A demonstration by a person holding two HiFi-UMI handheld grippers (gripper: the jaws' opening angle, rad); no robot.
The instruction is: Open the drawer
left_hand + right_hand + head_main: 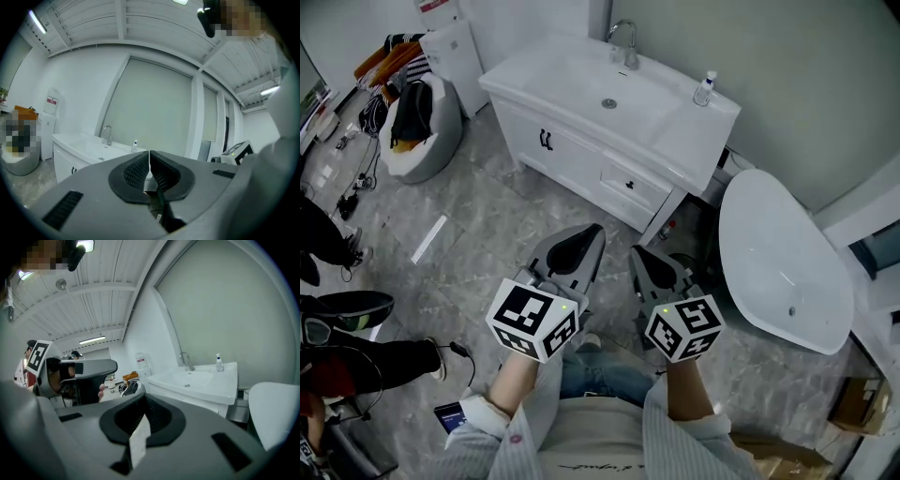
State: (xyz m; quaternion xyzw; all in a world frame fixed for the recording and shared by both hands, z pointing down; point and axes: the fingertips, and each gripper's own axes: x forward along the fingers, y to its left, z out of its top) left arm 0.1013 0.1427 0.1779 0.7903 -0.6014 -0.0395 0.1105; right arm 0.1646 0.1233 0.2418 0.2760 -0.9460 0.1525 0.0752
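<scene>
Even, cool light from ceiling strip lamps (92, 340) fills the room with soft shadows. Both gripper views bend strongly into black corners, and their close foreground is blurred.

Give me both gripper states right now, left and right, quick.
Left gripper: closed, jaws together, holding nothing.
Right gripper: closed, jaws together, holding nothing.

I saw a glossy basin (567, 75), a smooth painted drawer (630, 185), a shiny metal tap (624, 42) (chrome, apparently) and a polished floor (487, 220).
</scene>
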